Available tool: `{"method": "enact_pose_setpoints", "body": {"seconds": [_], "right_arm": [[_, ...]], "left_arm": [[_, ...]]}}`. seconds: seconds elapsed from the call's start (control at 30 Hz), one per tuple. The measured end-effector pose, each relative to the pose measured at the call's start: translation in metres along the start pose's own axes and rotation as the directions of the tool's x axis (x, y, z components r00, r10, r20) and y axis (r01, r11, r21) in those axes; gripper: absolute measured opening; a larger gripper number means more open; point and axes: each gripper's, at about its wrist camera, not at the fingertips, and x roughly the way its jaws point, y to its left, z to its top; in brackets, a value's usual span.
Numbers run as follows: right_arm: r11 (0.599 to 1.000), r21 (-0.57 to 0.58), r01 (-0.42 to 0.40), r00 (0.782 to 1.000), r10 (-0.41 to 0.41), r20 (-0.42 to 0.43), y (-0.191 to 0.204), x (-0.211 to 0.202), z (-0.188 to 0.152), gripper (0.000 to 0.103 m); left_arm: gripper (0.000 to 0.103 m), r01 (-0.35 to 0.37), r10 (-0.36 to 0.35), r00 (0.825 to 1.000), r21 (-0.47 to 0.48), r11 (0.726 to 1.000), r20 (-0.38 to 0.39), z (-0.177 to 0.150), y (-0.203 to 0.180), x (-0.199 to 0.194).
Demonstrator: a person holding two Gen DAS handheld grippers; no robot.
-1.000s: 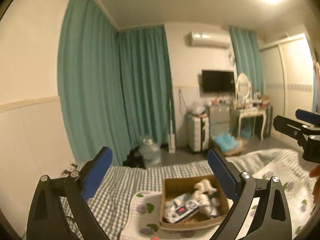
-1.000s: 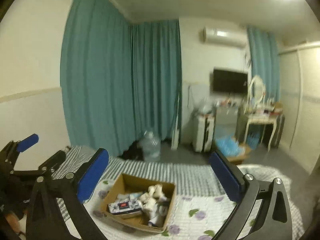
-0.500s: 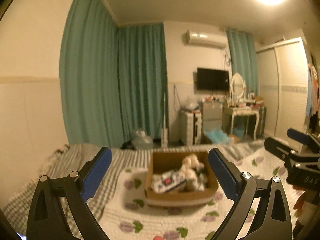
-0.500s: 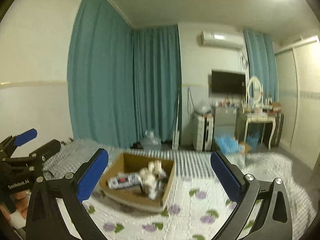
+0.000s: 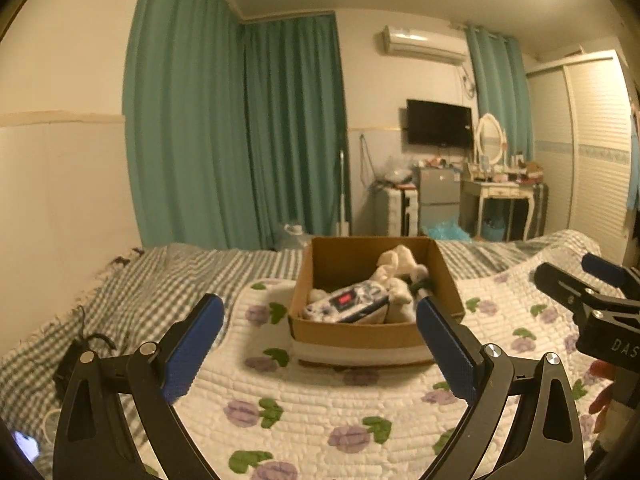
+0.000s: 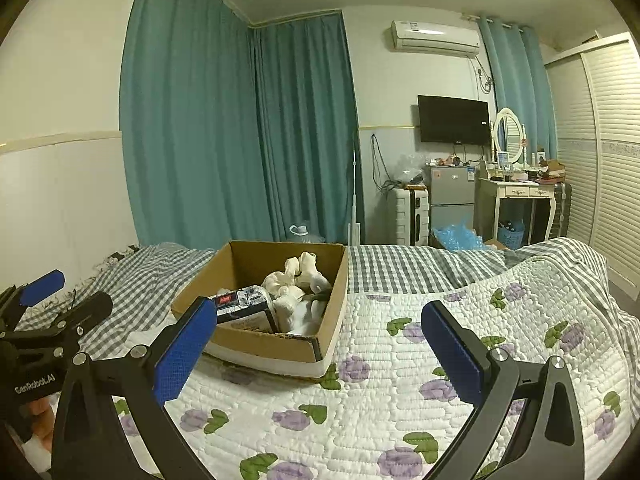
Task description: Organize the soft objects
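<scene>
An open cardboard box (image 5: 360, 334) stands on the bed, also seen in the right wrist view (image 6: 332, 308). In it lie a cream plush toy (image 5: 394, 268), which also shows in the right wrist view (image 6: 296, 276), and a soft tissue pack with a red label (image 5: 346, 302), seen from the right too (image 6: 242, 306). My left gripper (image 5: 320, 340) is open and empty, just short of the box's near wall. My right gripper (image 6: 320, 344) is open and empty, to the right of the box's near corner. Each gripper shows at the edge of the other's view.
The bed has a white quilt with purple flowers (image 5: 320, 408) over a grey checked sheet (image 5: 160, 280). A dark cable tangle (image 5: 86, 346) lies at the bed's left edge. Teal curtains (image 6: 240, 140), a small fridge (image 6: 450, 196) and a dressing table (image 6: 516, 196) stand beyond the bed.
Both grippers have come down and closer to the box, which now sits larger and higher between the fingers. Both stayed open and empty.
</scene>
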Motion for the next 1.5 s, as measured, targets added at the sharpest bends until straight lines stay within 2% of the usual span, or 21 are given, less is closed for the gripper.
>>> {"method": "enact_pose_setpoints", "body": {"seconds": [0.5,1.5], "right_arm": [[1.0,-0.008,-0.003,1.0,0.003,0.004,0.0072,-0.0029,0.0002,0.103],[1.0,-0.014,-0.009,1.0,0.009,-0.016,0.0095,0.0009,-0.0049,0.103]], "left_arm": [[0.099,0.033,-0.035,0.999,-0.053,0.998,-0.04,-0.0058,0.0045,0.0019],[0.099,0.028,-0.031,0.997,-0.049,0.998,-0.074,-0.01,0.0076,0.0065]]}}
